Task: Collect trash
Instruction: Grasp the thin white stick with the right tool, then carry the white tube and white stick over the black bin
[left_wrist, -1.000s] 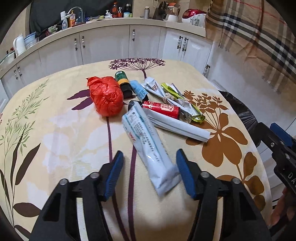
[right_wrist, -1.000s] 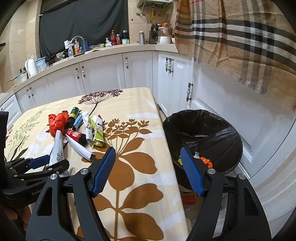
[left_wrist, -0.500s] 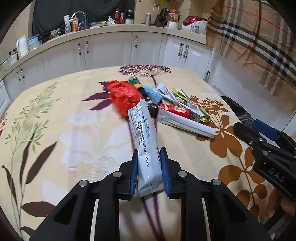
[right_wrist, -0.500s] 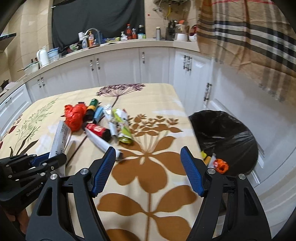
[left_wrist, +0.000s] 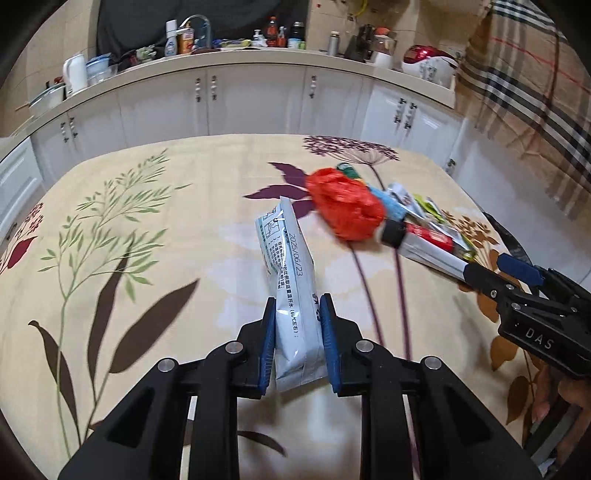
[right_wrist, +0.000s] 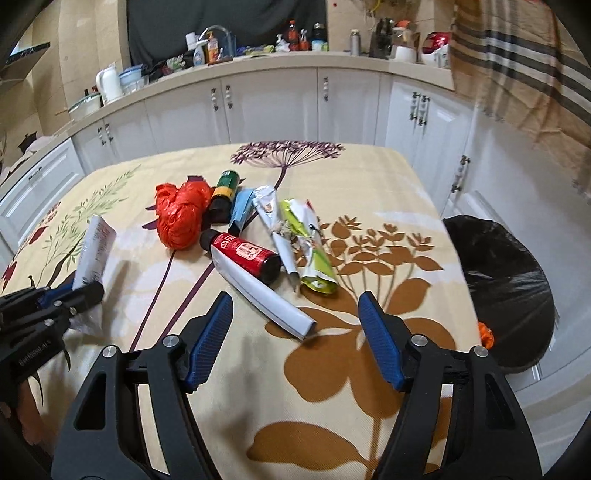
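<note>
My left gripper (left_wrist: 297, 332) is shut on a pale blue-white packet (left_wrist: 291, 291), held lifted above the table; the packet also shows in the right wrist view (right_wrist: 94, 251). My right gripper (right_wrist: 295, 332) is open and empty over the table, just short of a white tube (right_wrist: 266, 295). The trash pile holds a crumpled red bag (right_wrist: 181, 214), a red bottle (right_wrist: 243, 256), a green-capped bottle (right_wrist: 223, 194), a silver wrapper (right_wrist: 275, 221) and a green wrapper (right_wrist: 314, 254). A black-lined bin (right_wrist: 498, 291) stands right of the table.
The floral tablecloth (right_wrist: 369, 369) covers the table. White cabinets (right_wrist: 273, 107) and a cluttered counter run along the back. A plaid cloth (right_wrist: 517, 55) hangs at the right. My right gripper shows at the right edge of the left wrist view (left_wrist: 517, 291).
My left gripper closed on the packet and lifted it off the table toward the left. My right gripper swung from the bin toward the trash pile.
</note>
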